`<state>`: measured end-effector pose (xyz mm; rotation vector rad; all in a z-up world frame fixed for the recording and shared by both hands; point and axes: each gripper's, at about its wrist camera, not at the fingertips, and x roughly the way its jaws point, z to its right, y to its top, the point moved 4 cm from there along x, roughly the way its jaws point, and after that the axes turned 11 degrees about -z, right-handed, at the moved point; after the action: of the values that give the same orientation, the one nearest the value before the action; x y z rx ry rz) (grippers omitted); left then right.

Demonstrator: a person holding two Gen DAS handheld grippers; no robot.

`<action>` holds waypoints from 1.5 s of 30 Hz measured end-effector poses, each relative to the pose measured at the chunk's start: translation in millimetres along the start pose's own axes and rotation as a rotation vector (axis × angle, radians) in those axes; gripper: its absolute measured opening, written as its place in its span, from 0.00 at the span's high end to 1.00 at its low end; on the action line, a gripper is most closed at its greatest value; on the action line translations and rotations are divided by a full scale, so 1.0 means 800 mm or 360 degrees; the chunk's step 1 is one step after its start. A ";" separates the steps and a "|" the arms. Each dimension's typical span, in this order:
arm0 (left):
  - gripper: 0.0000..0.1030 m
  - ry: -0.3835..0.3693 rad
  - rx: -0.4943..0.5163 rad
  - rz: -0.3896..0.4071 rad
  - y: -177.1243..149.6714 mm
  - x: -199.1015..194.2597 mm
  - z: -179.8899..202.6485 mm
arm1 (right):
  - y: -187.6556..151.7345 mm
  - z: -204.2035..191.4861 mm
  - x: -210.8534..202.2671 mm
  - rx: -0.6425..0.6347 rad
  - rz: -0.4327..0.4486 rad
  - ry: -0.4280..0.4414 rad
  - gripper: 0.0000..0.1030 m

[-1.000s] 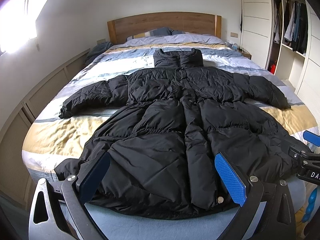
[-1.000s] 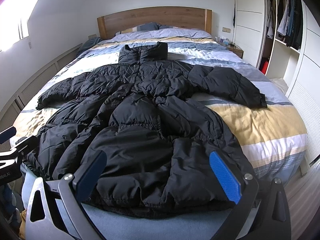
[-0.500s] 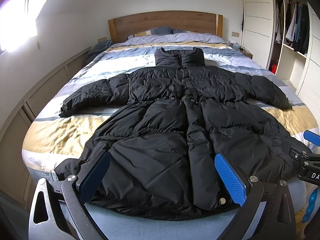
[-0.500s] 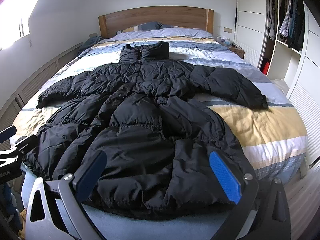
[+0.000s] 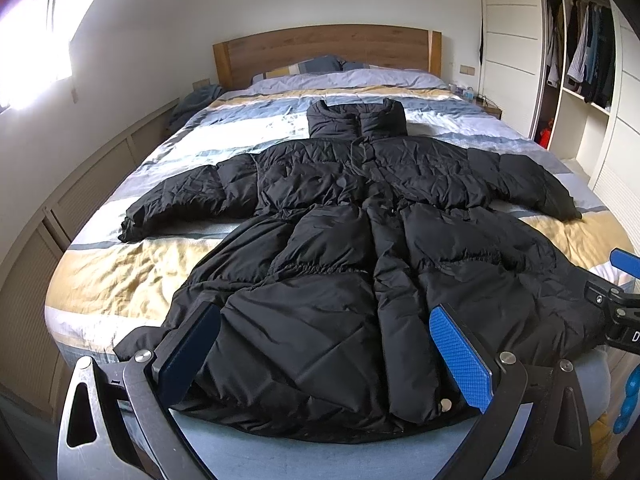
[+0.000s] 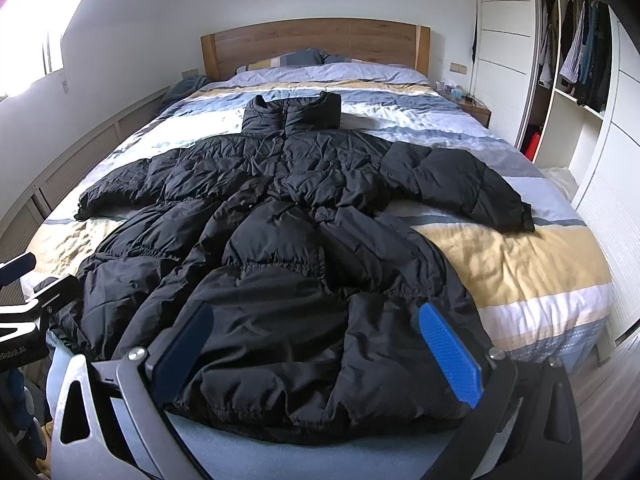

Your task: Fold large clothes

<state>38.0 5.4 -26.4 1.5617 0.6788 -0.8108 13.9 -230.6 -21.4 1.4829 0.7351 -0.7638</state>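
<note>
A long black puffer coat lies flat and front up on the striped bed, collar toward the headboard, both sleeves spread out; it also shows in the right wrist view. My left gripper is open and empty, hovering just short of the coat's hem on its left half. My right gripper is open and empty, hovering just short of the hem on its right half. Each gripper shows at the edge of the other's view: the right gripper and the left gripper.
A wooden headboard and pillows stand at the far end. Low wall panels run along the left side. An open wardrobe with hanging clothes stands on the right, with a bedside table near it.
Both grippers have drifted very slightly back and up from the hem. The coat has not moved.
</note>
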 end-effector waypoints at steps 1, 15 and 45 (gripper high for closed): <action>0.00 -0.0002 -0.0003 -0.0003 0.000 0.000 -0.001 | 0.001 0.000 -0.001 0.0001 0.0002 -0.0002 0.00; 0.01 0.0051 -0.0044 0.0247 0.114 -0.060 -0.054 | 0.097 0.022 -0.039 -0.0010 0.0203 -0.0012 0.00; 0.01 0.0053 -0.0247 -0.0012 0.280 0.185 -0.059 | 0.179 0.346 0.211 0.1054 0.0106 0.0050 0.00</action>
<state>310.0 18.0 -11.5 1.4356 0.7543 -0.7217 218.2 -512.9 -85.2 2.1038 0.4655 -0.9892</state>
